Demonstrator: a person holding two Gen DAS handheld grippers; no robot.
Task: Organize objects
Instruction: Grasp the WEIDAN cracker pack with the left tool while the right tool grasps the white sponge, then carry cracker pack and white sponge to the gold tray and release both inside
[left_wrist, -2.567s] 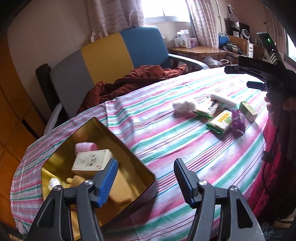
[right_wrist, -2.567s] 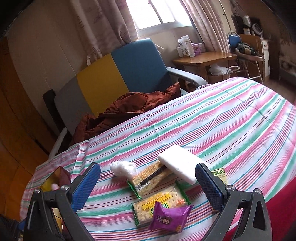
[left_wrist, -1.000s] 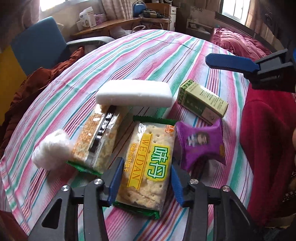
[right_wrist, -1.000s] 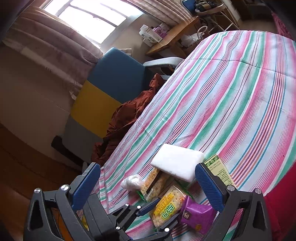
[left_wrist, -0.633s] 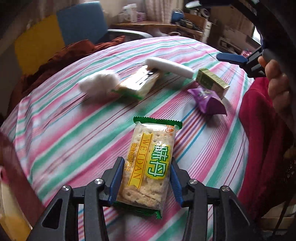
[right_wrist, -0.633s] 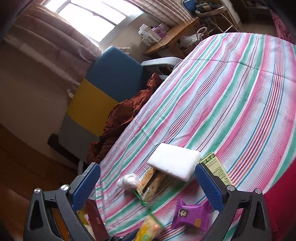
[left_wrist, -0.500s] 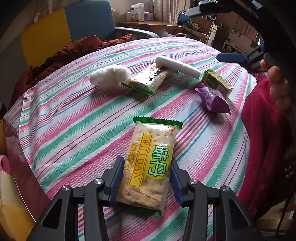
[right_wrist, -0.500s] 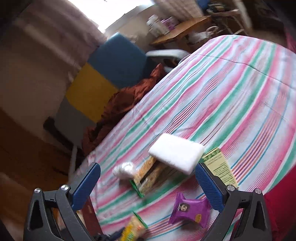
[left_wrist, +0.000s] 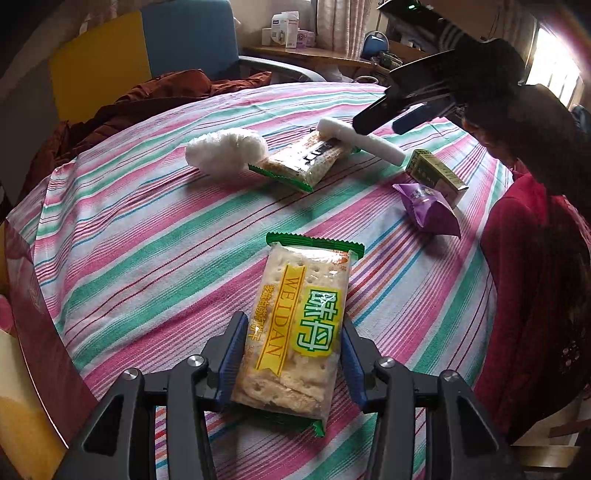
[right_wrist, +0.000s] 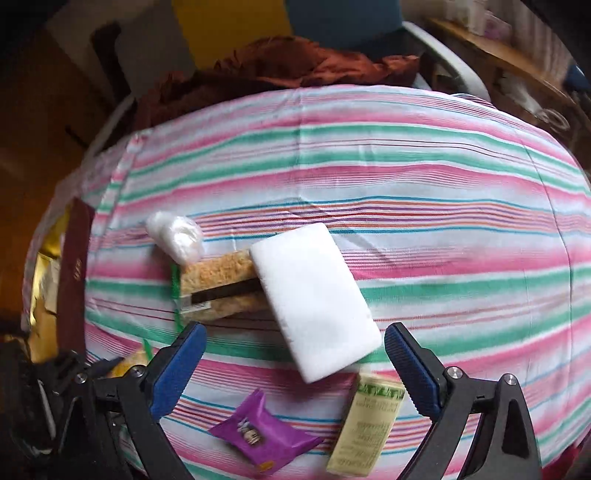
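My left gripper (left_wrist: 291, 332) is shut on a green-edged cracker packet (left_wrist: 299, 314), held above the striped tablecloth (left_wrist: 147, 240). My right gripper (right_wrist: 293, 332) points down over a white foam block (right_wrist: 314, 295). Its jaws are closing, the block's near end lies between them, and the pads do not touch it. The left wrist view shows the right gripper (left_wrist: 391, 120) just above the block (left_wrist: 358, 142). The block rests on a second cracker packet (right_wrist: 218, 288). A white cotton wad (right_wrist: 173, 232), a purple sachet (right_wrist: 258, 435) and a green box (right_wrist: 369, 424) lie nearby.
A gold box with a maroon rim (right_wrist: 74, 258) stands at the table's left edge. A person in a red sleeve (left_wrist: 535, 277) is at the right. Behind the table are a chair (left_wrist: 147, 44) with a rust-brown cloth (left_wrist: 166, 92) and a wooden desk.
My left gripper has carried the cracker packet away from the pile toward the gold box. My right gripper has rolled and dropped over the white block, its jaws narrowing slightly.
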